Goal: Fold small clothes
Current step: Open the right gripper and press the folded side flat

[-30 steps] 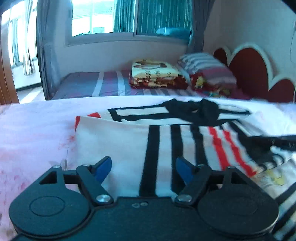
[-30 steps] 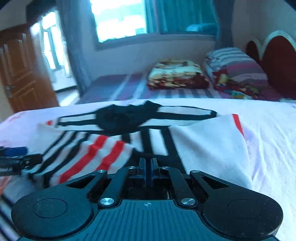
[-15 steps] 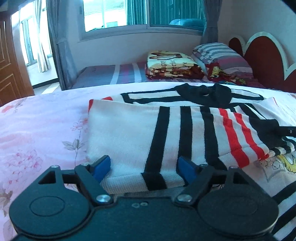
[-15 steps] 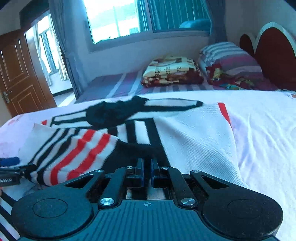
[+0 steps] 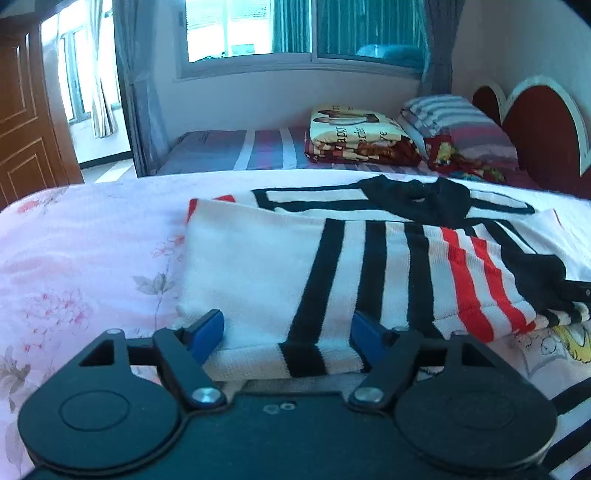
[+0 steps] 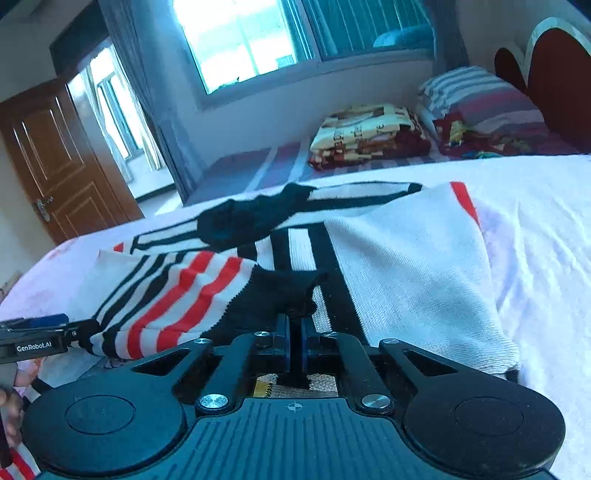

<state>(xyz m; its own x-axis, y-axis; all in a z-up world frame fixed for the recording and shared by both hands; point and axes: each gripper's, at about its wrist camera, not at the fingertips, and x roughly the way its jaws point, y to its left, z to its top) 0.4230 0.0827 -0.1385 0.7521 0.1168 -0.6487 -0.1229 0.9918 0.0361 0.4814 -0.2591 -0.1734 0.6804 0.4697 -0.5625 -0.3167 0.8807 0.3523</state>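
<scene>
Where black cuff enters right hand-held gripper, pads hidden.

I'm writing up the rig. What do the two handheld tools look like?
Both are black plastic: two round housings, linkage arms with silver screws, blue pads on the fingers. Left tool; right tool, with a ribbed top. White "GenRobot.AI" lettering runs along the left tool's side.

Bright window, grey curtains, wooden door, red headboard
</scene>
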